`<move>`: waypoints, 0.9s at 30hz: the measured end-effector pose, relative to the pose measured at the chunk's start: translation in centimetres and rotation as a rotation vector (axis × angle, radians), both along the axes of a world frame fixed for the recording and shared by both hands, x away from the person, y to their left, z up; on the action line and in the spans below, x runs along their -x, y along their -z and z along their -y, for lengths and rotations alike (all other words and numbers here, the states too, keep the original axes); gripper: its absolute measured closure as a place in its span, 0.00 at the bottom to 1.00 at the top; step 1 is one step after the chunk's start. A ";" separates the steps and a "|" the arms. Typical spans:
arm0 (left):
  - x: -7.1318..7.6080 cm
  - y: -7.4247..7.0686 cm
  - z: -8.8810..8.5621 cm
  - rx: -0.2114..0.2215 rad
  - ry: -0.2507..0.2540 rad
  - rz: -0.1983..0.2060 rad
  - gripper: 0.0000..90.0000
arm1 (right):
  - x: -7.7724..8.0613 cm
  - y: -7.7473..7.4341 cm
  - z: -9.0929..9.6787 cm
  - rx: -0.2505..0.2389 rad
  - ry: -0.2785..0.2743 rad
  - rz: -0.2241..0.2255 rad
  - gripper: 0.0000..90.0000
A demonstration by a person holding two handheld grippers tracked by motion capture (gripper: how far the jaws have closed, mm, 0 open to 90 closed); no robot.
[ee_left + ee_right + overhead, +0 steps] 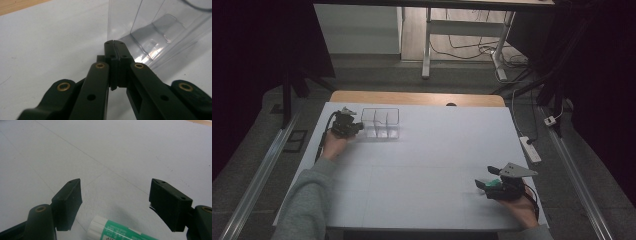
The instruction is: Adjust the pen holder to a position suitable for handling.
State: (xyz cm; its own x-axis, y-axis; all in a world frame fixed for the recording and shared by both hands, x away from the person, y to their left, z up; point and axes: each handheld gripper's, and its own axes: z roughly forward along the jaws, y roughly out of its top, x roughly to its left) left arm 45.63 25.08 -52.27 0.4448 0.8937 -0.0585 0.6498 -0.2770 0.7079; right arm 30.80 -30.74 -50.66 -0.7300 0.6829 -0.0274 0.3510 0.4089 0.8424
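A clear plastic divided box (380, 122) stands on the white table cover at the far left. My left gripper (357, 126) sits just left of it, low on the table. In the left gripper view its jaws (114, 43) are shut tight, tips against the near corner of the clear box (155, 30); I cannot tell if any plastic is pinched. Near the front right, my right gripper (487, 177) rests open. A glue stick (117, 231) with a white cap and green label lies between and below the right gripper's (115, 201) pads, untouched, and appears as a green patch (495, 184) from above.
The white cover (427, 150) spans the table, with a wooden strip (417, 97) at the far edge. A power strip (530, 149) and cables lie on the floor to the right. Desk legs (427, 50) stand beyond the table.
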 end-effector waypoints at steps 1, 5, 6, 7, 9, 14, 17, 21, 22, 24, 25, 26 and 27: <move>0.0 0.0 0.0 -0.001 -0.002 -0.001 0.99 | 0.0 0.0 0.0 0.000 -0.001 0.000 0.29; 0.0 0.0 0.1 -0.003 -0.002 -0.005 0.99 | 0.0 0.1 -0.1 -0.008 -0.008 0.000 0.29; 0.0 0.1 0.0 0.000 -0.004 -0.008 0.99 | 0.0 0.1 -0.1 -0.004 -0.007 -0.002 0.29; -0.1 0.1 0.0 0.004 -0.006 -0.010 0.99 | 0.0 0.1 -0.1 -0.004 -0.008 -0.002 0.29; -0.1 0.1 0.0 0.007 -0.008 -0.011 0.99 | 0.0 0.1 -0.1 -0.002 -0.009 -0.002 0.30; -0.1 0.2 0.3 0.024 0.003 -0.016 0.99 | 0.0 0.1 -0.1 -0.010 -0.012 -0.002 0.29; -0.1 0.2 0.6 0.018 0.012 -0.016 0.99 | -0.1 0.1 -0.1 -0.012 -0.012 -0.004 0.29; -0.2 0.1 1.4 0.005 0.035 -0.016 0.99 | -0.1 0.1 -0.2 -0.010 -0.013 -0.007 0.29; -0.2 0.1 1.4 0.005 0.035 -0.016 0.99 | -0.1 0.2 -0.2 -0.010 -0.016 -0.009 0.30; -0.3 0.1 1.8 0.005 0.047 -0.016 0.99 | -0.1 0.2 -0.2 -0.002 -0.022 -0.010 0.30; -0.3 0.1 1.8 0.005 0.047 -0.016 0.99 | -0.1 0.2 -0.2 -0.002 -0.022 -0.010 0.30; -0.4 0.0 2.0 0.005 0.052 -0.016 0.99 | -0.1 0.2 -0.3 0.005 -0.021 -0.010 0.30; -0.4 0.0 2.2 0.005 0.055 -0.016 0.99 | -0.1 0.2 -0.3 0.001 -0.024 -0.011 0.30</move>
State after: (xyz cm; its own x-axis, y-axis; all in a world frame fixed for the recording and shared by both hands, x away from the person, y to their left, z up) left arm 46.07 22.90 -52.31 0.4918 0.8678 -0.0708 0.6450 -0.3085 0.6991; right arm 30.88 -30.46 -50.84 -0.7467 0.6648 -0.0195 0.3502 0.4179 0.8383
